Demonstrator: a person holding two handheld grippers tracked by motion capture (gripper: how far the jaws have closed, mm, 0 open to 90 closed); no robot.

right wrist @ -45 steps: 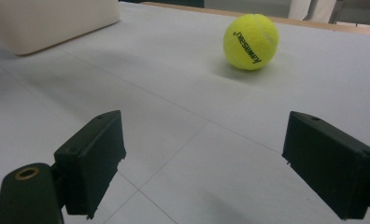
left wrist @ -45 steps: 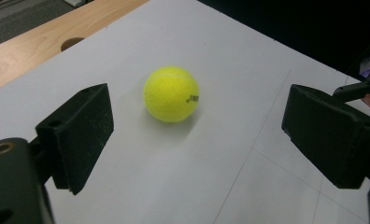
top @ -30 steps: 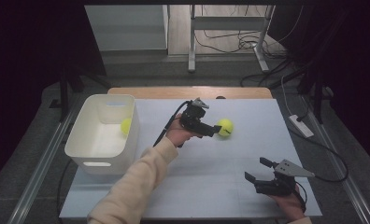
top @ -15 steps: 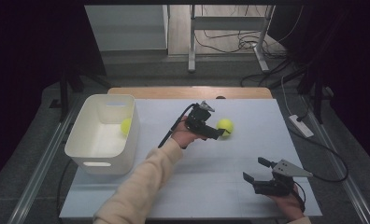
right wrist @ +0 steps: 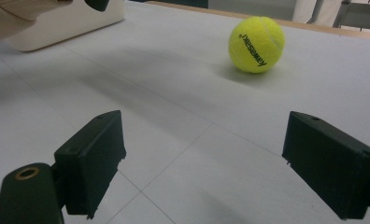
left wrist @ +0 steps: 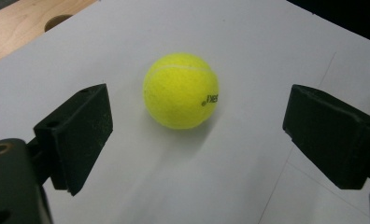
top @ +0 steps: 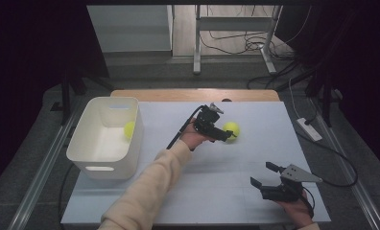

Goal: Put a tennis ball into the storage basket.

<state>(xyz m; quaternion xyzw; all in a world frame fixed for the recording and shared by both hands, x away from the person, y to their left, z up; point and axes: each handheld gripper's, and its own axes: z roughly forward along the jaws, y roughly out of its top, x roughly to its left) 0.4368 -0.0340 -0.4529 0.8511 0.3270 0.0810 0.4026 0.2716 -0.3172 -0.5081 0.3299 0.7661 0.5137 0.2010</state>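
A yellow tennis ball rests on the white table top right of the middle. My left gripper reaches to it from the left, held by a hand in a beige sleeve. In the left gripper view the ball sits between the tips of the wide-open left gripper, and neither pad touches it. My right gripper is open near the front right edge with nothing between its jaws. The right gripper view looks past the open right gripper to the same ball farther off.
A white bin stands at the table's left with a second yellow ball inside; its wall is seen in the right gripper view. A wooden strip runs along the far edge. Cables lie on the floor beyond.
My left gripper has edged a little toward the ball and sunk slightly. The ball and my right gripper have kept still.
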